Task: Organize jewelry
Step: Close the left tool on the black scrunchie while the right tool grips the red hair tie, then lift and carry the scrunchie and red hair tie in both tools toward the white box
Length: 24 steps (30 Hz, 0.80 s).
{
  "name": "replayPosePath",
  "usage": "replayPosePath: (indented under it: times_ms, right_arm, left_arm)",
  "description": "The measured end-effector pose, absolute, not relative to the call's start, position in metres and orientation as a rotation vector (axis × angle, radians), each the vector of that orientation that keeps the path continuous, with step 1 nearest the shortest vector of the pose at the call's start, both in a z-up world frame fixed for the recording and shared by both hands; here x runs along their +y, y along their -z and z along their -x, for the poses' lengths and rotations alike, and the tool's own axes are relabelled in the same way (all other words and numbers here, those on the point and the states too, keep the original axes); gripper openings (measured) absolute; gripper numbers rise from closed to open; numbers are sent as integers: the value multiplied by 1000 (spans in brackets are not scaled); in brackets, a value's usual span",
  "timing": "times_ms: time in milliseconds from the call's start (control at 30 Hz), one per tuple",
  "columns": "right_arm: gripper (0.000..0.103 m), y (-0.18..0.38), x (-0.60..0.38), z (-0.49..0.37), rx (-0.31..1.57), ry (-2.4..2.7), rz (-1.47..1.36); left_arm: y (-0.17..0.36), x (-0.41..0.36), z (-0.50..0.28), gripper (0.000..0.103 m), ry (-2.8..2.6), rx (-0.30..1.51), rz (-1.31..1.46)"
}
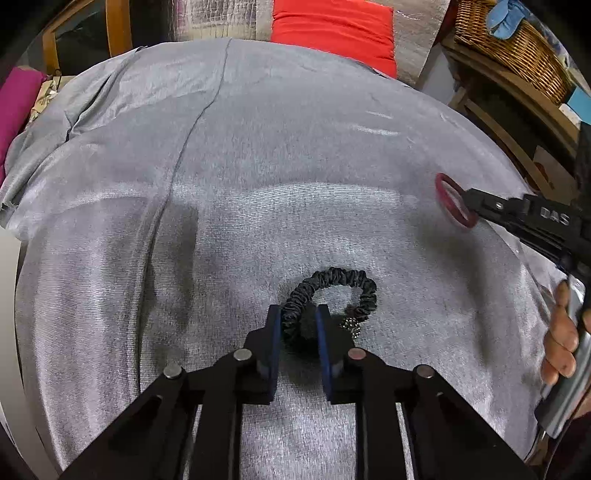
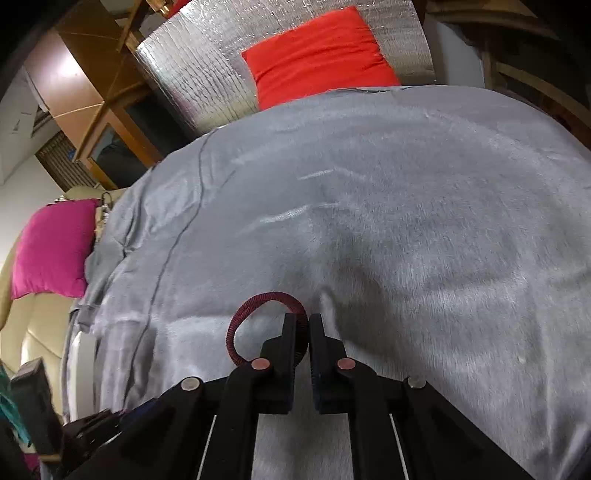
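Your left hand-held gripper (image 1: pixel 298 325) is clenched on the black ruched scrunchie (image 1: pixel 330 295), which rests on the grey cloth (image 1: pixel 258 166). Your right hand-held gripper (image 2: pixel 302 325) pinches the dark red corded ring (image 2: pixel 255 317), lifted above that cloth.

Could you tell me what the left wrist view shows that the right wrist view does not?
Only the left wrist view shows the black scrunchie between the left gripper pads, a wicker basket and the person's hand. Only the right wrist view shows the pink cushion. Both show the dark red ring pinched by the right gripper, the grey cloth and the red cushion.
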State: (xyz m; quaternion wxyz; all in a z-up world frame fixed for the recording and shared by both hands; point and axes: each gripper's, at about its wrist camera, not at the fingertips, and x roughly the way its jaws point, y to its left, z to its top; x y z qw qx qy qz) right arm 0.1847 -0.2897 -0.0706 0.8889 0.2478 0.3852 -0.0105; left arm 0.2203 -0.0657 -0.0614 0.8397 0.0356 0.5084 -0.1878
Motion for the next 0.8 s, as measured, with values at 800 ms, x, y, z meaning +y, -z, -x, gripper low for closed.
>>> replayPosePath:
  times_ms: [800]
  right_arm:
    - [7,57,-262,-74,843,-34,-529]
  left_arm:
    - [20,-73,-150,14,427,924,-223]
